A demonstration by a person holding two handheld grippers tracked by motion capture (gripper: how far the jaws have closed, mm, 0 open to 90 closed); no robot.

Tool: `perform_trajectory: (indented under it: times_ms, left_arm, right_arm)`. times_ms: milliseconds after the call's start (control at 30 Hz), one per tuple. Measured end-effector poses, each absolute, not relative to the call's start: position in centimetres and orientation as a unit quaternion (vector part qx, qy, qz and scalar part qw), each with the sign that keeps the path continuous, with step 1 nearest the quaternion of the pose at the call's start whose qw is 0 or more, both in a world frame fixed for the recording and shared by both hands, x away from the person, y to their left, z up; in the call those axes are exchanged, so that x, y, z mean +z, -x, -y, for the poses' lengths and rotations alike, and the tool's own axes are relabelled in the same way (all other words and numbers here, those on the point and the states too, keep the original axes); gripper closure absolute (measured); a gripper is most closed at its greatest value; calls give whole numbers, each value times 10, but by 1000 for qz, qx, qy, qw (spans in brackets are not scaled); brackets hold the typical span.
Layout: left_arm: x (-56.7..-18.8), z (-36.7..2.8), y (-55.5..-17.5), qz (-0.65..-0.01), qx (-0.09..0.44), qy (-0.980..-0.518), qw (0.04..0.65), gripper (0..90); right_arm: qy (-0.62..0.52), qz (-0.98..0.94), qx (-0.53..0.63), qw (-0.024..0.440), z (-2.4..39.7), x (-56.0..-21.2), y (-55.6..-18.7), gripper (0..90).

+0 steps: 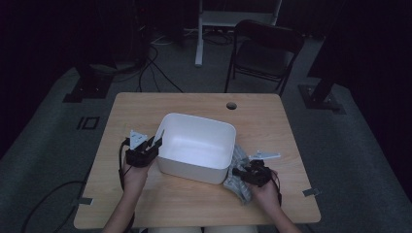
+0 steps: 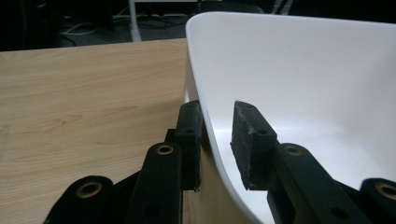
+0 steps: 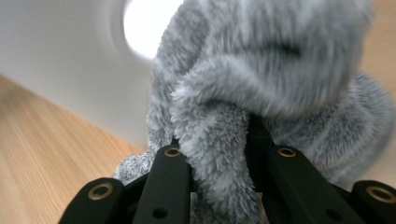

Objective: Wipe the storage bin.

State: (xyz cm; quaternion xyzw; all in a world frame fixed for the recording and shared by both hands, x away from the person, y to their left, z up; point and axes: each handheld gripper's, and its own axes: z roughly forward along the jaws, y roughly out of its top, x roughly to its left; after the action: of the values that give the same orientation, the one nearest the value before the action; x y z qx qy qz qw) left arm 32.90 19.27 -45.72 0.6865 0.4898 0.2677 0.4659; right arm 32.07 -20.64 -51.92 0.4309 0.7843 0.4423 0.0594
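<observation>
A: Grey plush cloth [image 3: 224, 154] sits right at the lens in the right gripper view, a fold clamped between the right gripper [image 3: 219, 186] jaws; in the high view it lies low and right of centre, against the white tub [image 1: 167, 127].

B: Risk?

A: Only a fold is pinched; lifted over the rim, the rest could drag on the wall, slip out, or shove the tub along the table [image 1: 145, 204].

B: And the other side?

A: Left gripper [image 2: 217, 140] straddles the tub's rim at centre-left; outer pad [image 2: 189, 135] touching, inner pad just off the wall, so the jaws stand slightly apart; a hold that loose might let the tub slide.
</observation>
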Motion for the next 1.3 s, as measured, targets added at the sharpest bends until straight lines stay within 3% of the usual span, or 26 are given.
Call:
perform_trajectory:
  times_ms: [233,700,867,1067,1300]
  left_arm:
    - [-454,-198,-326,-489,249,-691,471,727]
    - [-449,-195,-302,-494,229,-706,453,710]
    - [-448,-194,-292,-486,222,-716,449,662]
    - [-442,-207,-290,-468,213,-706,486,510]
    - [-424,-225,-313,-395,231,-707,539,479]
  right_arm:
    - [-457,-744,476,100,239,-495,-322,763]
    - [-472,-728,485,108,252,-490,-324,758]
    - [-474,-726,486,110,255,-490,-324,758]
    - [-477,-724,487,111,257,-489,-324,758]
    - [-476,-724,487,109,257,-489,-324,758]
